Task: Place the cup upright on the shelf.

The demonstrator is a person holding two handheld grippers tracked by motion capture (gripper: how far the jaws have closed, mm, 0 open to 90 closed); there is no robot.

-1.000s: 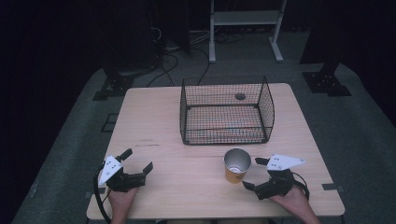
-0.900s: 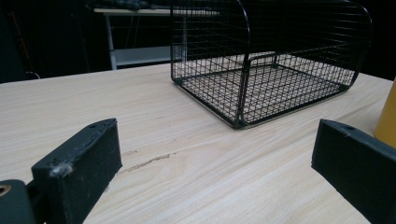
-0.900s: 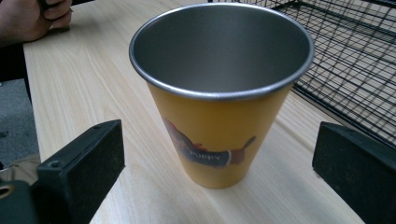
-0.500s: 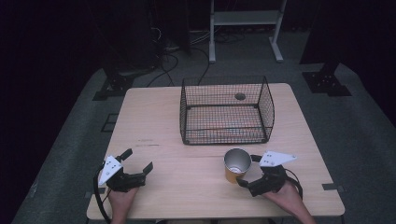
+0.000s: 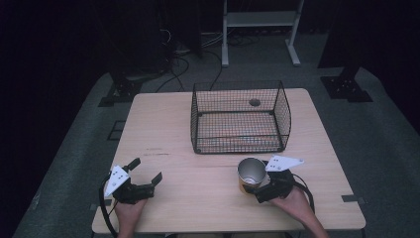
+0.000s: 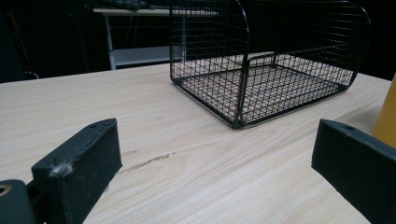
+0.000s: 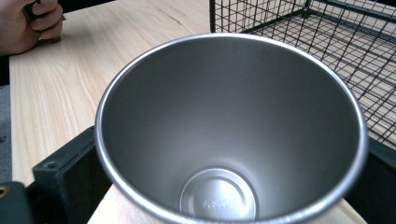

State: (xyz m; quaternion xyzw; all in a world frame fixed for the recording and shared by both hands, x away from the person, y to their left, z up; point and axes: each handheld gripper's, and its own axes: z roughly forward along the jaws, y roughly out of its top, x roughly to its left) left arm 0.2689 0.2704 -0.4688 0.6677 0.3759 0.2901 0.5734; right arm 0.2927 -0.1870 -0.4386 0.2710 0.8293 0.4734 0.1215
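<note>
A steel cup [image 5: 251,171] with a yellow outer wall stands upright on the table's near right, in front of a black wire basket [image 5: 242,139]. My right gripper [image 5: 257,182] lies level at the cup, one jaw on each side of it. Its jaws have just been opening, and I see no pad pressing on the wall. In the right gripper view I look down into the cup [image 7: 229,140], which is empty, with my right gripper [image 7: 224,186] around it. My left gripper [image 5: 146,170] rests open at the near left with nothing in it. In the left gripper view, the cup's yellow side [image 6: 387,116] shows at the right edge.
The wire basket [image 6: 261,70] stands on the middle of the wooden table [image 5: 163,129], top open and nothing in it. A small round hole [image 5: 254,102] lies in the tabletop behind it. The other hand [image 7: 28,23] shows far off. A white shelf frame [image 5: 257,20] stands beyond the table.
My right gripper has slid left up to the cup, which now stands between its jaws. The left gripper and the cup have not moved.
</note>
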